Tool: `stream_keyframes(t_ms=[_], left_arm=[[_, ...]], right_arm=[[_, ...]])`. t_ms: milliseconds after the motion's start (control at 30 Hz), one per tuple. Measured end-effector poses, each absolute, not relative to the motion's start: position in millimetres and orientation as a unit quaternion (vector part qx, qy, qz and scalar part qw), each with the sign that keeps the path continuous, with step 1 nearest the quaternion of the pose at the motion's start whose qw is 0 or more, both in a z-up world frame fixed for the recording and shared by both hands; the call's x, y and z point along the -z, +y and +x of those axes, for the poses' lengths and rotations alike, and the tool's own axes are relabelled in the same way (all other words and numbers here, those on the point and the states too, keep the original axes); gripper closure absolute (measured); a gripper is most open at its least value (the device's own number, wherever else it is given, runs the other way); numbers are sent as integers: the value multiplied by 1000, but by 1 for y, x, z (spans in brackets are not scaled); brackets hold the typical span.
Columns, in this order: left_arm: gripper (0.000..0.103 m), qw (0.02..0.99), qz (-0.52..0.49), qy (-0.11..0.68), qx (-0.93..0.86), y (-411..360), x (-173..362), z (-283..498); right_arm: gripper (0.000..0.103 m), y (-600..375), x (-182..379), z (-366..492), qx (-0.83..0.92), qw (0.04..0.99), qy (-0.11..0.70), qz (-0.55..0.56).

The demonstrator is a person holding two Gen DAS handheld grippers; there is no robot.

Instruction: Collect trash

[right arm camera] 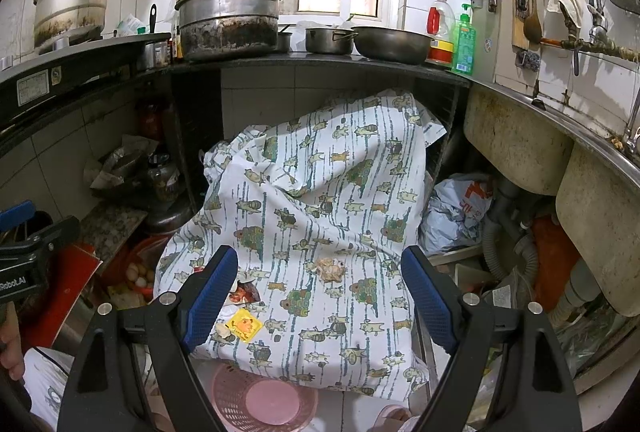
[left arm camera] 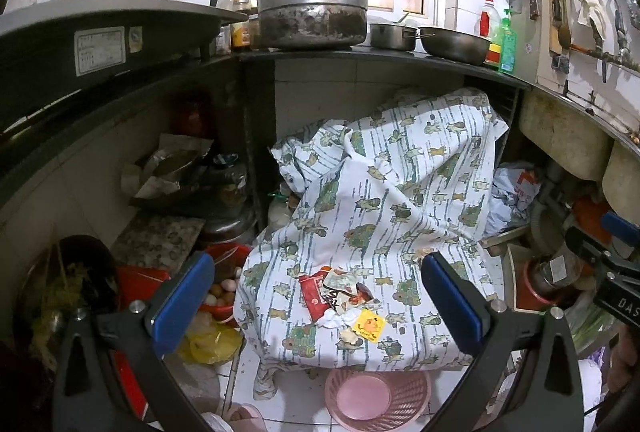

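Observation:
A patterned cloth [left arm camera: 400,192] [right arm camera: 320,192] drapes over a bulky thing under the counter. On its front lie a red and white wrapper pile [left arm camera: 334,292] [right arm camera: 242,292], a yellow packet [left arm camera: 370,324] [right arm camera: 244,326] and a crumpled brownish scrap [right arm camera: 330,269]. My left gripper [left arm camera: 318,306] hovers open just before the wrappers, which show between its blue pads [left arm camera: 184,304] untouched. My right gripper [right arm camera: 320,302] is open too, with the scrap a little beyond its fingertips. A pink mesh basket [left arm camera: 376,396] [right arm camera: 260,400] stands on the floor below the cloth's front edge.
A dark counter [left arm camera: 360,54] above carries large pots and bowls. A sink underside and pipes [right arm camera: 520,232] are at the right, with a plastic bag [right arm camera: 456,212] beside the cloth. A red basin of eggs [left arm camera: 222,288] and a yellow bag [left arm camera: 212,344] sit at the left.

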State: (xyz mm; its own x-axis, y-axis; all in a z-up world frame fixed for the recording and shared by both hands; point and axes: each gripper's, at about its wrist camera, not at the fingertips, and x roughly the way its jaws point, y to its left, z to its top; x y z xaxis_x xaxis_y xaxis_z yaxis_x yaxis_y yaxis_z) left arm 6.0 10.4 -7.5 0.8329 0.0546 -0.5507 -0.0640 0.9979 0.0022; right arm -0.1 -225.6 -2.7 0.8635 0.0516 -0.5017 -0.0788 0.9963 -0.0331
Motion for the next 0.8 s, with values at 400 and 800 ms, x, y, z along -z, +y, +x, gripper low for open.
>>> stream_keyframes(t_ms=[400,800], left_arm=[[0,957,-9,288,-32,12,8,7],[0,957,-12,289,-29,13,8,7]], right_arm=[[18,-226,3,-1,-33,965,259,-27],[18,-226,3,-2,-34,965,259,-28]])
